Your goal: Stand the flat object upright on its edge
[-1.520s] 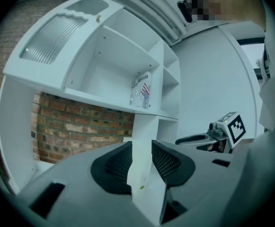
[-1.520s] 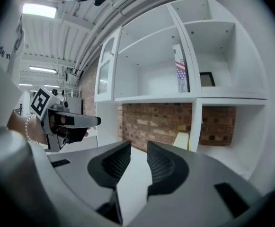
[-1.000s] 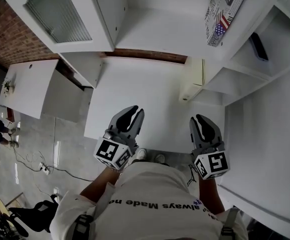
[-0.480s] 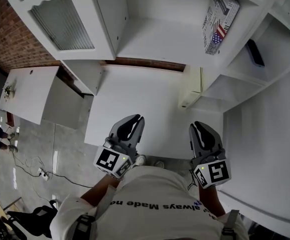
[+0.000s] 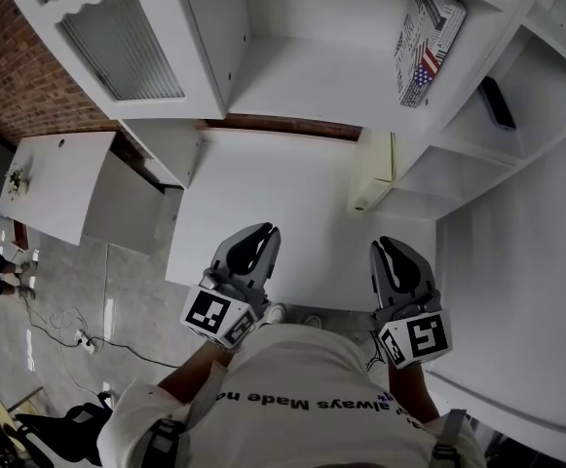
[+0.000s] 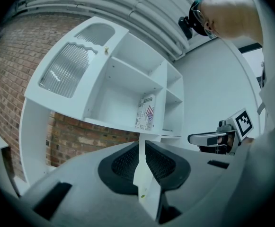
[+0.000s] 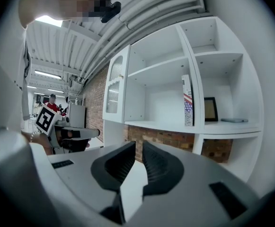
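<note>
Looking done: flat object already on edge

Flat object (image 5: 429, 39), newsprint pattern with a flag patch, stands upright on the cabinet shelf (image 5: 302, 76), hard by the right wall. Left gripper (image 5: 263, 234) and right gripper (image 5: 385, 250) hover over the desk (image 5: 292, 193), well apart from it. Both sets of jaws are together, nothing between. Likely nothing left.

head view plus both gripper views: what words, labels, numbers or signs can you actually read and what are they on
"always Made": on the person's white shirt, upside down in the head view; the words on either side are cut off.
Flag-printed box on the cabinet shelf: newsprint-style lettering, too small to read in any view.
Cubes on the left gripper and right gripper: square black-and-white code markers only, no words or numbers.
</note>
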